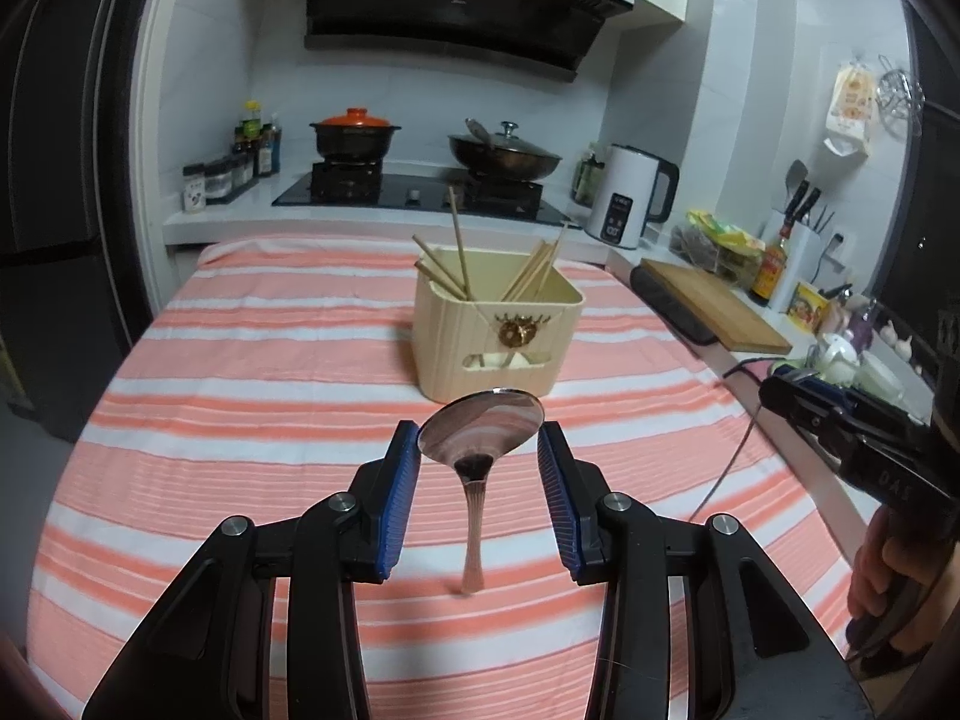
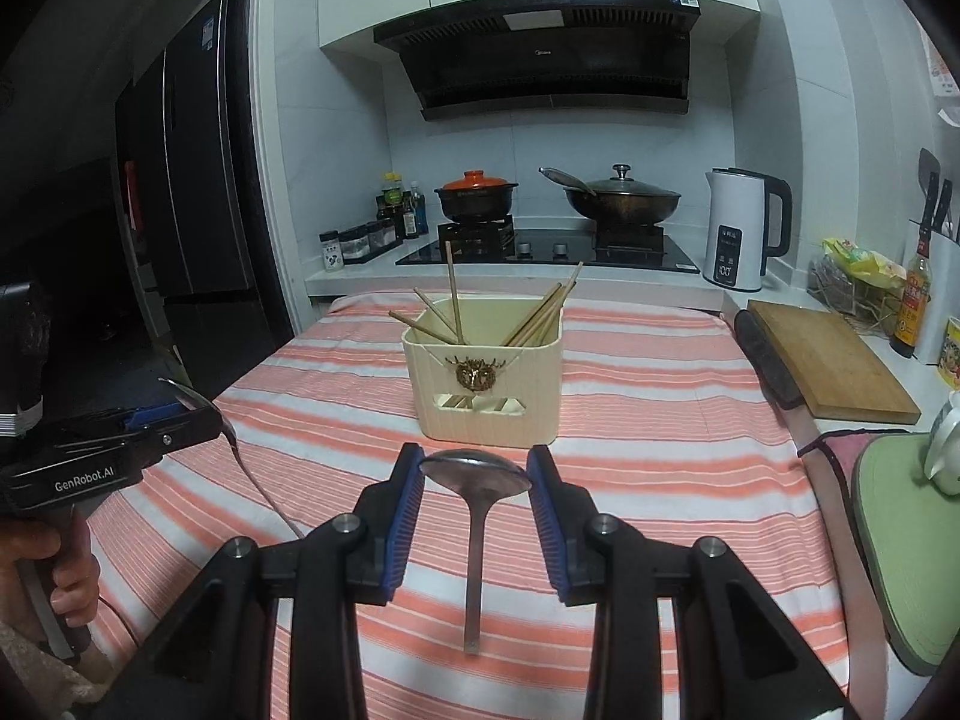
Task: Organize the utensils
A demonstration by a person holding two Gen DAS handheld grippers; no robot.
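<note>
Spoons are the things in hand here, one in each gripper. The left spoon (image 1: 480,450) hangs bowl-up between the blue pads (image 1: 403,498) of the left gripper (image 1: 480,441), its handle pointing down toward the striped cloth (image 1: 252,396); the jaws stand only as far apart as the bowl is wide, clamped on its edges. In the right wrist view the same gripper (image 2: 180,414) shows at the left edge with that spoon's thin handle curving down below it.

The right spoon (image 2: 477,480) is held the same way: bowl up, pinched at its sides by the jaws of the right gripper (image 2: 475,468), handle hanging straight down over the cloth. From the left wrist view the right gripper (image 1: 774,390) is seen only side-on at the right edge.

Just beyond both spoons a cream utensil box (image 1: 498,330) stands upright on the cloth-covered worktop (image 2: 660,420), with wooden chopsticks (image 2: 453,294) leaning out of it on both sides.

Behind it a hob carries an orange-lidded pot (image 2: 477,195) and a lidded wok (image 2: 621,198), with a white kettle (image 2: 741,228) beside them. A wooden cutting board (image 2: 831,360) lies along the right counter.
</note>
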